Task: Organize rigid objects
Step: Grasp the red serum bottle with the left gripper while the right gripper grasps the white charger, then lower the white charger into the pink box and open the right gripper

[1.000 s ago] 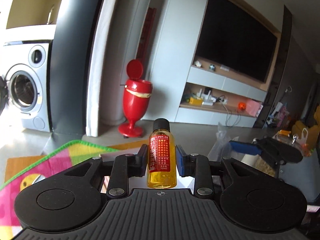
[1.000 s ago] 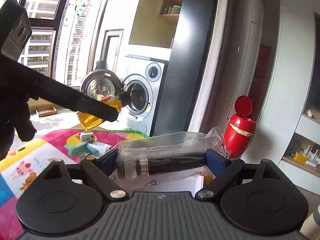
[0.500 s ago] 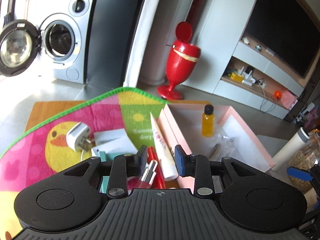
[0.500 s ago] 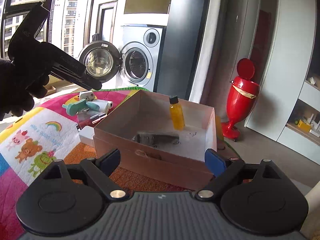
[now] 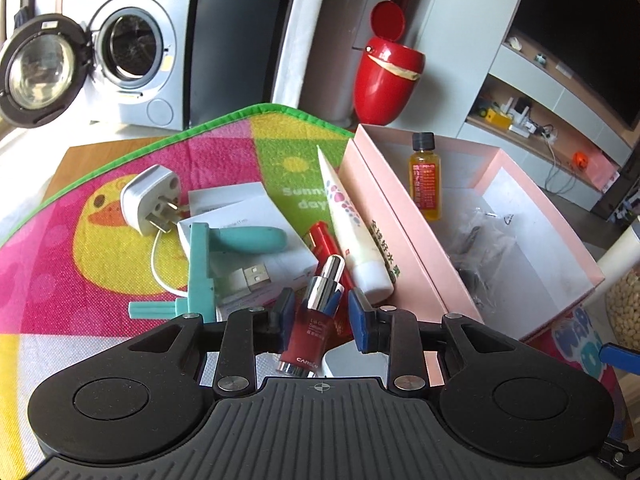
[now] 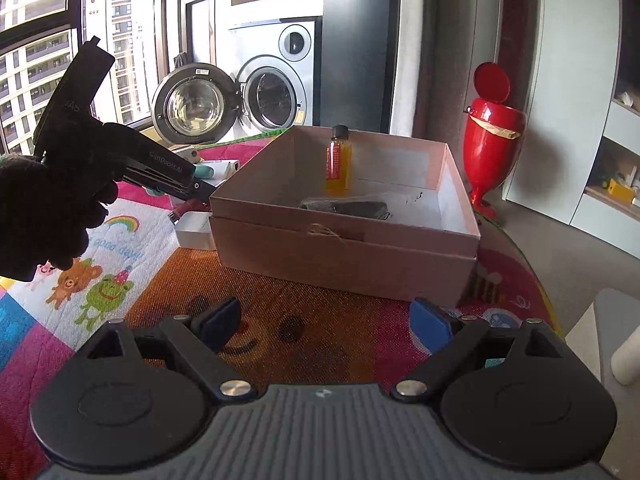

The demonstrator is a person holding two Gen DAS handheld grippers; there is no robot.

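Note:
A pink box (image 5: 540, 216) (image 6: 344, 248) stands on the play mat. In it stand a yellow oil bottle (image 5: 424, 176) (image 6: 338, 160) and a dark item in a plastic bag (image 5: 476, 240) (image 6: 348, 206). My left gripper (image 5: 320, 312) is open, its jaws on either side of a red dropper bottle (image 5: 316, 320) lying left of the box. Beside it lie a white tube (image 5: 352, 224), a red stick (image 5: 326, 240), a teal tool (image 5: 204, 260), a USB cable (image 5: 248, 278) and a white plug (image 5: 150, 200). My right gripper (image 6: 326, 320) is open and empty in front of the box.
A colourful play mat (image 5: 100, 240) (image 6: 280, 320) covers the table. White cartons (image 5: 248, 216) lie under the small items. A red bin (image 5: 388, 68) (image 6: 490, 140) and a washing machine (image 5: 120, 48) (image 6: 268, 96) with an open door stand behind. A jar (image 5: 624, 308) is at the right.
The left gripper let go of the yellow bottle in the box and moved left down over the red dropper bottle. The right gripper released the bagged item into the box and drew back.

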